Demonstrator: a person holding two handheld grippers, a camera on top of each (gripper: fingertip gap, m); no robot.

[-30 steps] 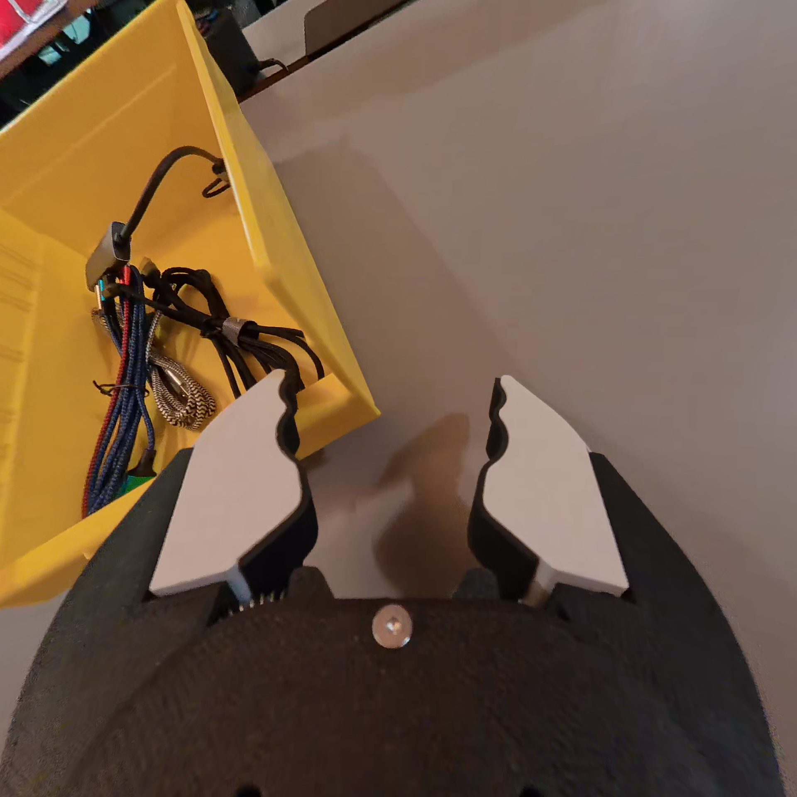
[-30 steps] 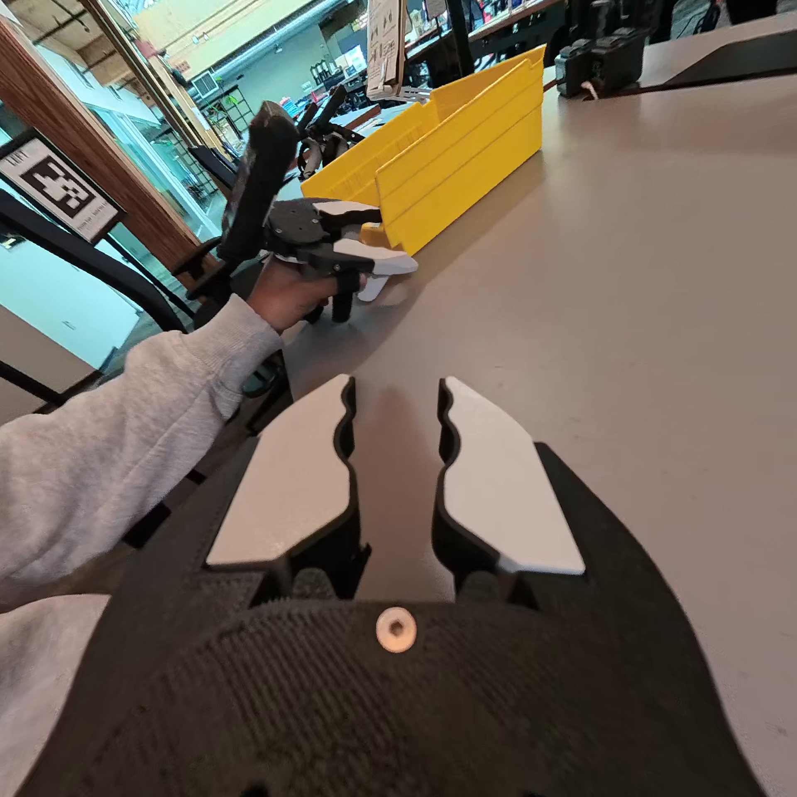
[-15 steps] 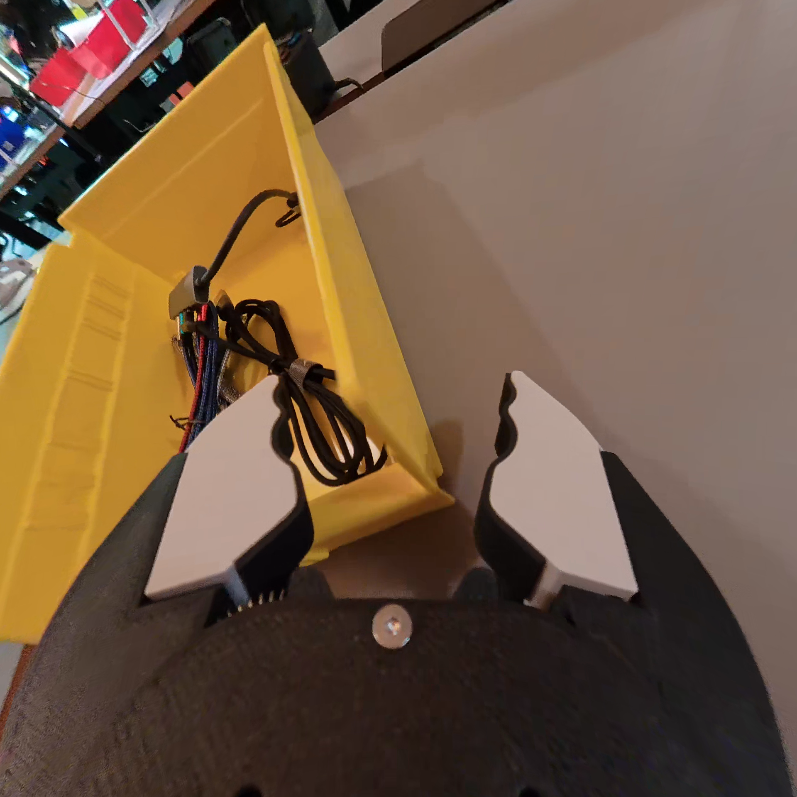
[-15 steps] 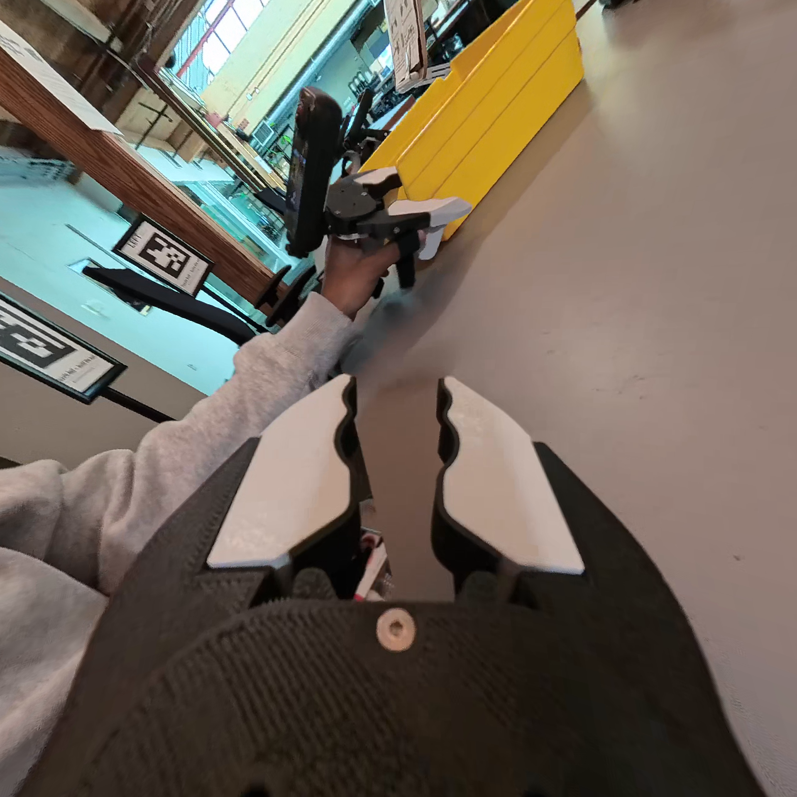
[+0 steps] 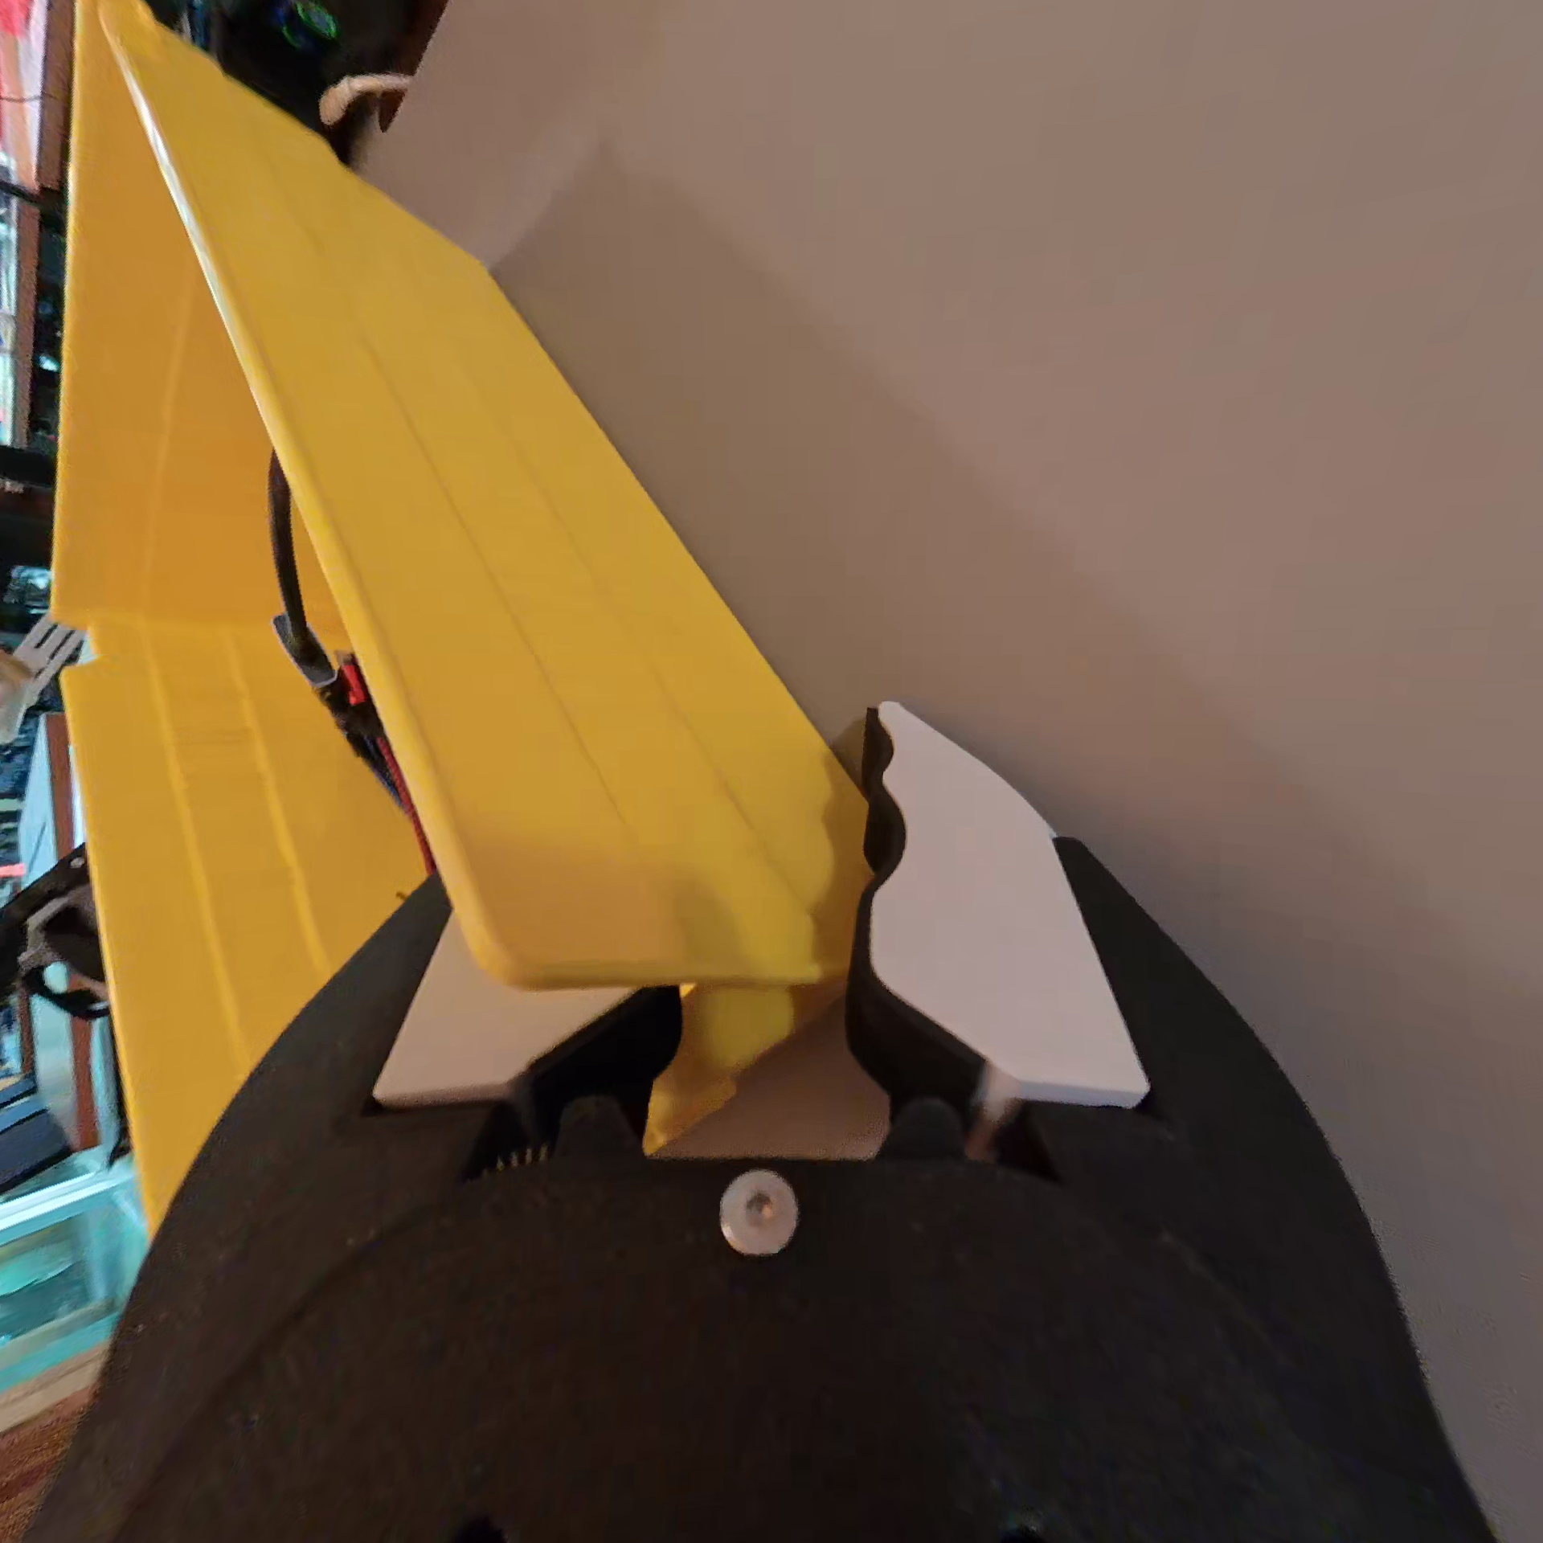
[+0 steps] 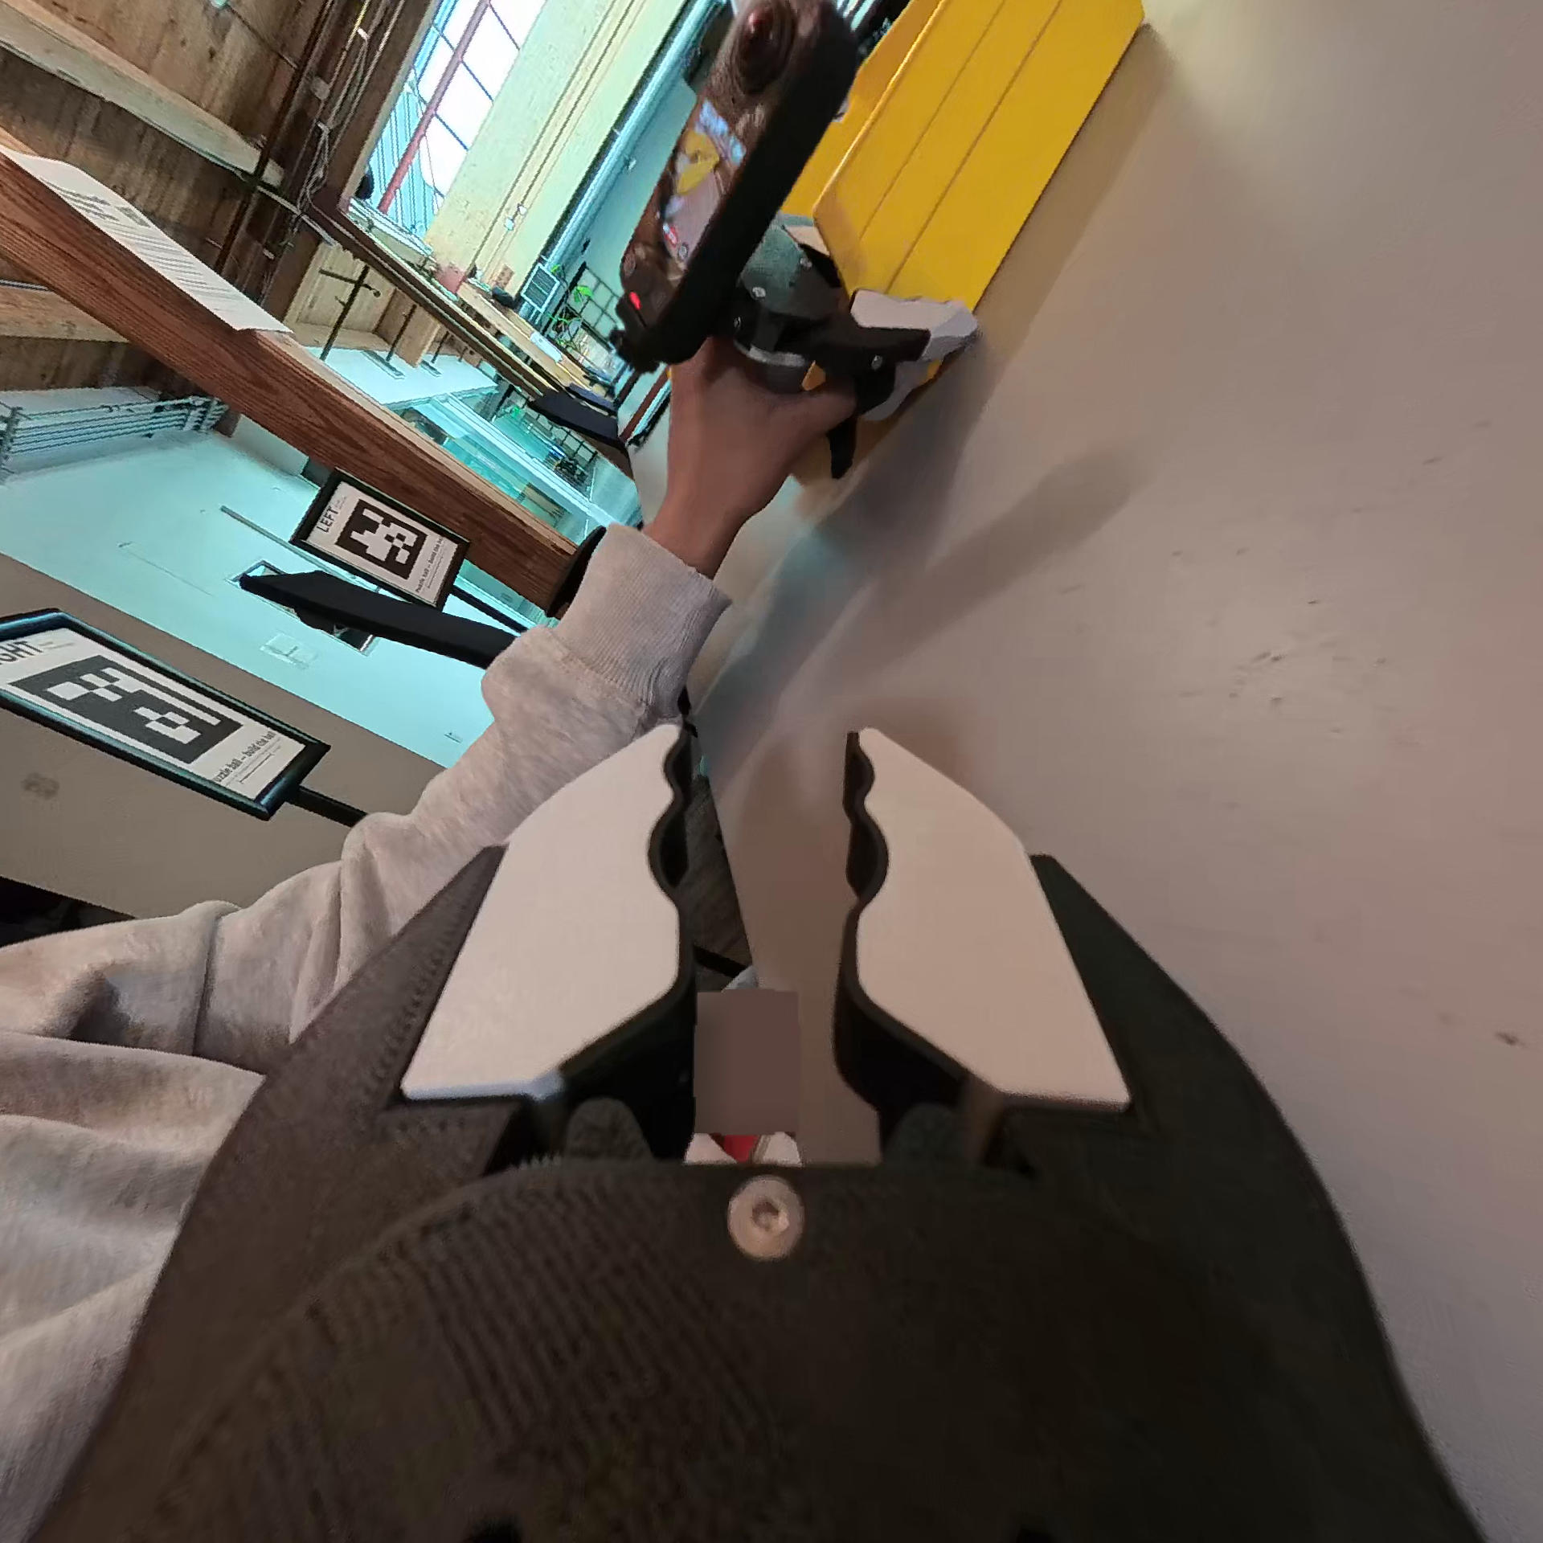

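1. Two grippers show; the left gripper (image 5: 776,843) straddles the near corner of the yellow bin (image 5: 518,634), one finger inside the wall, the other outside.
2. Its jaws stand fairly wide about that side wall; whether the pads already press it I cannot tell.
3. From this claw the bin's long axis runs straight ahead and slightly left, away from the fingertips.
4. Bright yellow plastic, ribbed outer wall, open top; bundled cables (image 5: 334,668) lie inside, just left of the wall.
5. Well back from the bin, the right gripper (image 6: 764,822) hovers over the grey table (image 6: 1252,668), jaws narrowly parted, holding nothing.
6. Far ahead of it, a hand (image 6: 743,434) in a grey sleeve (image 6: 601,668) grips the left tool.
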